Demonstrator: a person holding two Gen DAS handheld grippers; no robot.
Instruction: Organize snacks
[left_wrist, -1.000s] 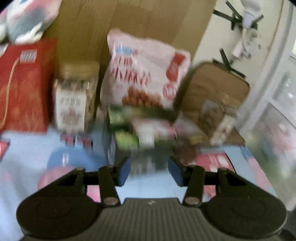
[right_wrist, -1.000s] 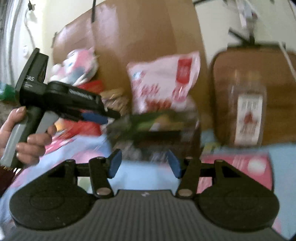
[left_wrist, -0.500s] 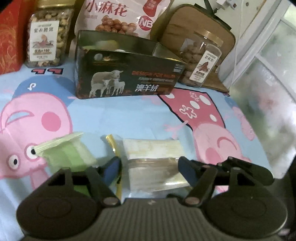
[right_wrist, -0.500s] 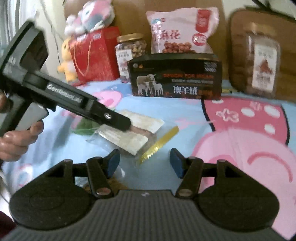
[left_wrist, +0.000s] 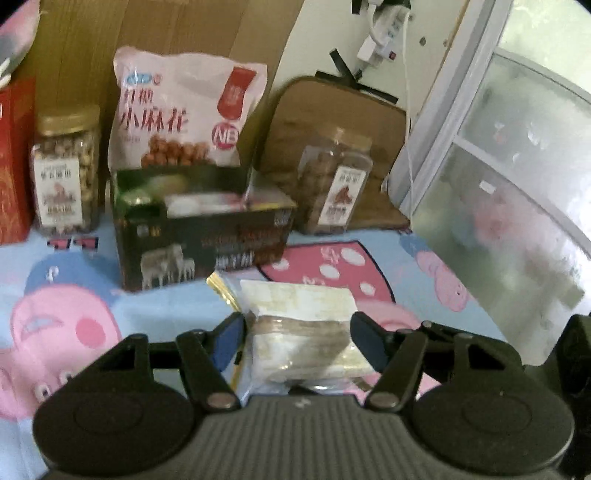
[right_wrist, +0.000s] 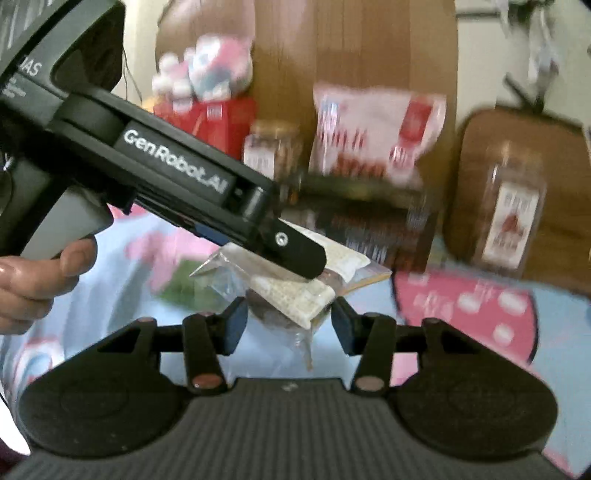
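A clear-wrapped pale snack pack with a brown filling (left_wrist: 301, 332) sits between the fingers of my left gripper (left_wrist: 297, 341), lifted off the cloth; the jaws touch its sides. The right wrist view shows the left gripper (right_wrist: 295, 254) holding the same pack (right_wrist: 291, 291). My right gripper (right_wrist: 288, 325) is open, its fingers either side of the hanging lower end of the pack. A dark open box with sheep printed on it (left_wrist: 199, 236) stands behind, with some packets inside.
Behind the box stand a pink snack bag (left_wrist: 184, 114), a nut jar (left_wrist: 64, 173), a second jar (left_wrist: 336, 188), a red gift bag (left_wrist: 13, 162) and a brown cushion (left_wrist: 332, 114). A green packet (right_wrist: 184, 284) lies on the cartoon-print cloth (left_wrist: 66, 325). A window is at right.
My left gripper has closed on the pale snack pack and raised it off the cloth toward the box. My right gripper has moved in under the pack.
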